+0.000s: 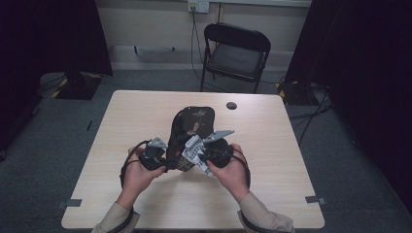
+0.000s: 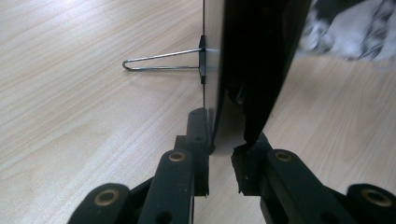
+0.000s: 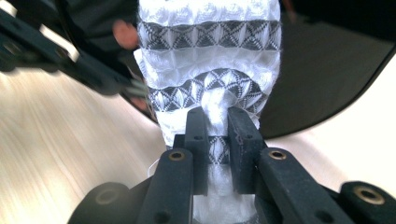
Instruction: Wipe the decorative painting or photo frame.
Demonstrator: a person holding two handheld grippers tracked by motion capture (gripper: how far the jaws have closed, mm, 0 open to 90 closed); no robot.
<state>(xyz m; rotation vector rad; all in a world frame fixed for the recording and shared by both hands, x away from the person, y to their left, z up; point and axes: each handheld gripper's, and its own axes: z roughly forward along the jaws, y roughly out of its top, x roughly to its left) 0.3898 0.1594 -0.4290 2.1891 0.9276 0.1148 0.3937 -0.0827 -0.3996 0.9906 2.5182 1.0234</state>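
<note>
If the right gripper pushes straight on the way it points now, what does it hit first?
Probably the black bag: it lies right behind the white patterned cloth pinched in the right gripper. Depth is unclear.

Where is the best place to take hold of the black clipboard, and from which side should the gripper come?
Probably the near bottom edge of the black clipboard, approached from the person's side. It is thin and rigid there, so jaws can straddle it, as the left gripper does. The binder clip sits farther up its side.

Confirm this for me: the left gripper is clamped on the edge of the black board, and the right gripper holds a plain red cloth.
Not quite. The cloth in the right gripper is white with grey patterned bands, as the right gripper view shows. The left gripper is indeed clamped on the black board.
</note>
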